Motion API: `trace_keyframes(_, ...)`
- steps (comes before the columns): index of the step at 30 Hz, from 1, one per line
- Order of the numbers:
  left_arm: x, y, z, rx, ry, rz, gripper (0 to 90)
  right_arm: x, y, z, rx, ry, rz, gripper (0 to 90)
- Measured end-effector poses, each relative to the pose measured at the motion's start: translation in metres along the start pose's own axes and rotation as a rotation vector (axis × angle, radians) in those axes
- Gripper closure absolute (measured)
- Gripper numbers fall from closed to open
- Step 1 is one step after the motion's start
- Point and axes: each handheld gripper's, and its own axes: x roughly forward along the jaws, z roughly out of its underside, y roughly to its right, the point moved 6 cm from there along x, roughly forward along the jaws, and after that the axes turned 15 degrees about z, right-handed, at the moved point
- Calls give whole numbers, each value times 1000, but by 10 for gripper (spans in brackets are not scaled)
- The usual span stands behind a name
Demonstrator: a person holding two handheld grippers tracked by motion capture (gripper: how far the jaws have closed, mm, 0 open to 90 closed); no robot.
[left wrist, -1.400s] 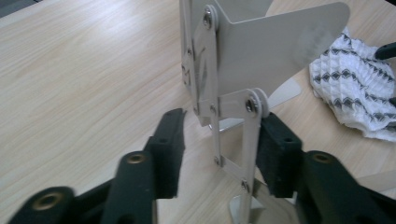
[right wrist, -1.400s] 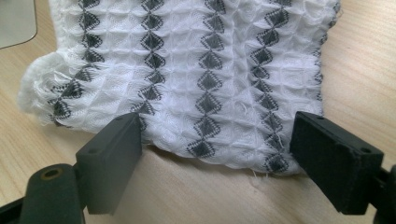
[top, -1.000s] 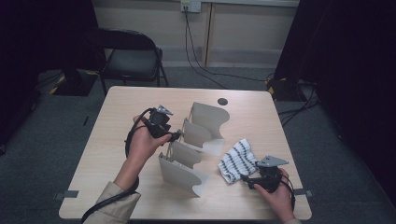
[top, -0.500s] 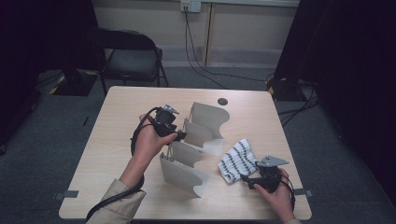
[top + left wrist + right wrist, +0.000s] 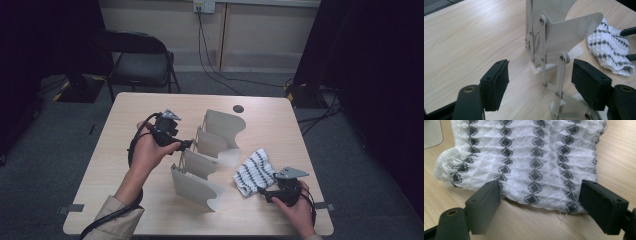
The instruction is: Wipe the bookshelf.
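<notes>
At the left of the light wooden table [image 5: 125, 130], the person's left hand [image 5: 147, 152] holds the left gripper [image 5: 189, 145] raised above the tabletop, its tips aimed right at the folding metal rack [image 5: 205, 155] that stands near the middle of the table. In the left gripper view the two black pads [image 5: 495, 83] stand well apart, having just been opening, and the rack's hinged struts [image 5: 560, 72] rise in the gap between them without either pad pressing on the metal; the right pad sits just beside a strut, while the left pad is clear of it with bare wood behind. The rack is made of curved upright sheet panels joined by riveted bars, running from the near side of the table to the far side. To its right, just beside the nearest panels, lies a white cloth with dark zigzag stripes [image 5: 254, 171], crumpled flat on the wood. At the near right corner, the person's right hand [image 5: 295, 207] rests the right gripper [image 5: 260, 189] low on the table, pointing left toward the cloth. In the right gripper view its jaws are spread wide, the pads [image 5: 484, 206] at the near hem of the cloth [image 5: 529, 157], not closed on it. A small dark disc [image 5: 238, 108] sits on the far side of the table.
</notes>
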Motion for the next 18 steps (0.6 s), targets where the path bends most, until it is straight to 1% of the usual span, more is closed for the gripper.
trace_keyframes(6, -9, -8, 19, -16, 18, -10, 260, -1, -4, 0, -2, 2, -4, 179)
trace_keyframes(8, -9, -11, 27, -26, 28, -10, 256, -2, -6, 0, -3, 6, -8, 206)
trace_keyframes(9, -9, -13, 30, -32, 21, -11, 252, -3, -7, 0, -10, 12, -13, 233)
trace_keyframes(10, -9, -15, 35, -35, 22, -18, 244, -4, -8, 0, -13, 14, -21, 252)
trace_keyframes(11, -8, -16, 39, -40, 24, -17, 239, -5, -10, 0, -19, 11, -24, 267)
trace_keyframes(13, -5, -19, 49, -47, 22, -16, 240, -8, -15, -1, -39, 0, -42, 320)
trace_keyframes(14, -4, -20, 52, -51, 24, -16, 240, -10, -19, -2, -53, -4, -62, 328)
trace_keyframes(15, -2, -21, 56, -51, 21, -13, 239, -10, -21, -2, -59, -5, -70, 331)
trace_keyframes(17, 0, -22, 66, -65, 24, -9, 240, -12, -26, -4, -69, -9, -93, 367)
trace_keyframes(18, 2, -23, 70, -63, 22, -8, 241, -12, -28, -4, -73, -8, -101, 379)
